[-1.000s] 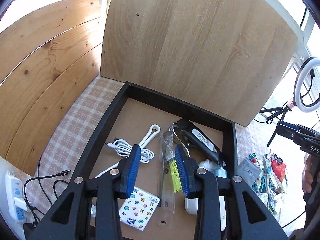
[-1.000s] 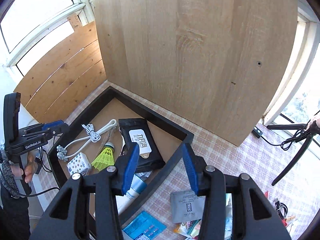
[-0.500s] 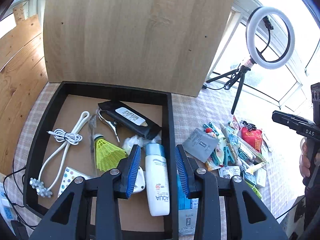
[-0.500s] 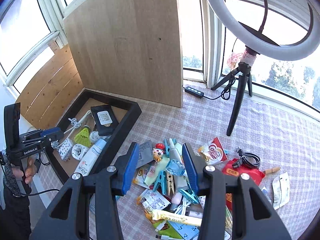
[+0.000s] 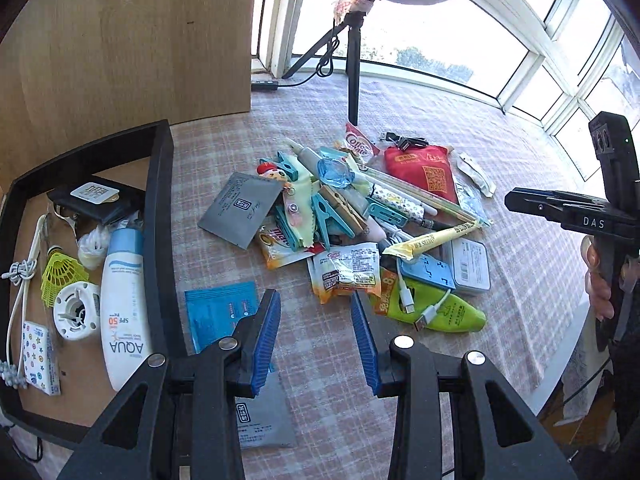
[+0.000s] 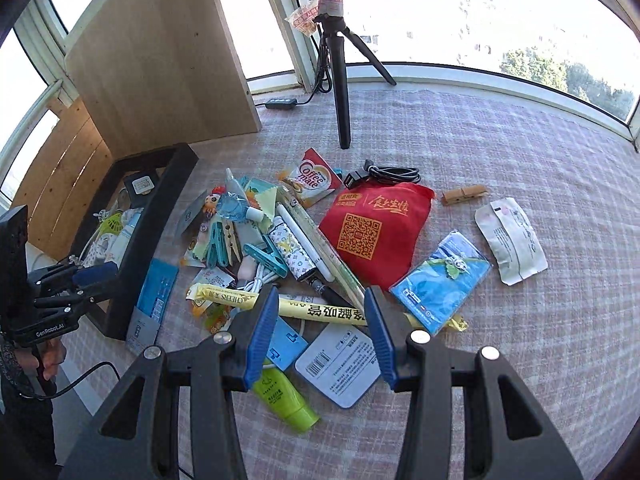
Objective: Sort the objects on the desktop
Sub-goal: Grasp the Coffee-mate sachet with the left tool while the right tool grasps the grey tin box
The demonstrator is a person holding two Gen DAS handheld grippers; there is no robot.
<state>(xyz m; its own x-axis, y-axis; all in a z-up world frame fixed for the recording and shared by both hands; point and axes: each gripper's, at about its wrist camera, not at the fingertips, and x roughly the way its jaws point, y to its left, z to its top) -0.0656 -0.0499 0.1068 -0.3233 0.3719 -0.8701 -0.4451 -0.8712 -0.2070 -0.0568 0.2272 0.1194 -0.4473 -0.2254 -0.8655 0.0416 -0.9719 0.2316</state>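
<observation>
A pile of small objects lies on the checked tablecloth: a red pouch [image 5: 424, 168] [image 6: 372, 228], clothes pegs [image 5: 328, 212], a yellow stick sachet [image 6: 316, 308], a green tube [image 5: 444, 312] [image 6: 284, 396], a grey sachet [image 5: 240, 208]. A black tray [image 5: 160, 216] [image 6: 148, 232] at the left holds a sunscreen bottle [image 5: 124, 308], a shuttlecock [image 5: 56, 276] and a white cable. My left gripper [image 5: 316, 340] is open and empty above the cloth beside the tray. My right gripper [image 6: 320, 328] is open and empty above the yellow sachet.
A ring light tripod [image 6: 340, 80] stands behind the pile. An upright wooden board [image 5: 120, 40] stands behind the tray. A blue sachet [image 5: 220, 312] lies next to the tray. A blue packet [image 6: 440, 280], a white sachet [image 6: 512, 240] and a wooden peg [image 6: 464, 194] lie right of the pile.
Both grippers have swung right, from over the tray to over the pile of objects. Both stay open and empty.
</observation>
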